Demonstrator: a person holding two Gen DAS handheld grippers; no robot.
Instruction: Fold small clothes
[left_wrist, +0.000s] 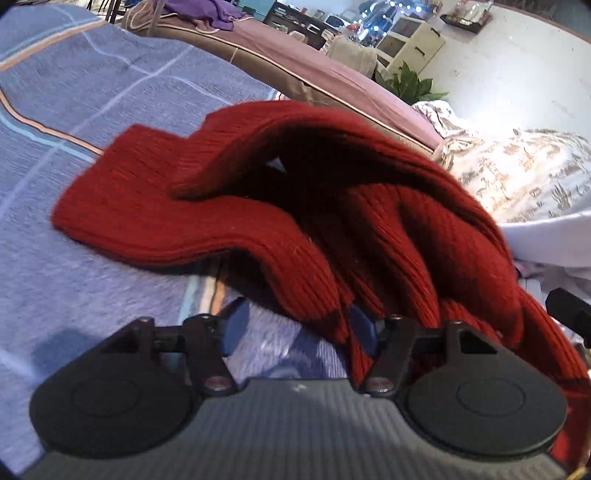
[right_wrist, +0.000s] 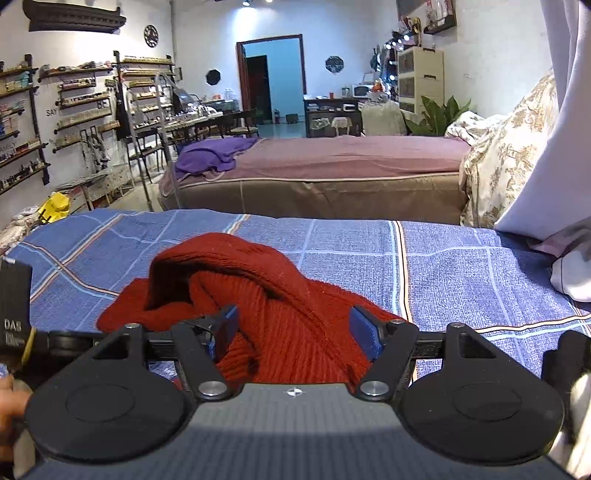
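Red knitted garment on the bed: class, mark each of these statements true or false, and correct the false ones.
1. The red knitted garment lies on a blue checked bedsheet. True.
2. The garment is neatly folded flat. False: it is bunched and rumpled.
3. The right gripper has its jaws apart with knit between them. True.
4. The left gripper is shut. False: its jaws stand apart.
5. A purple blanket lies on the far bed. True.

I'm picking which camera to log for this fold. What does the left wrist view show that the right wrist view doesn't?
Only the left wrist view shows the red knit garment draped over one finger of the left gripper, whose jaws stand open. Only the right wrist view shows the wall shelves, the doorway and the open right gripper. Both show the garment, the blue plaid bedspread and the potted plant.
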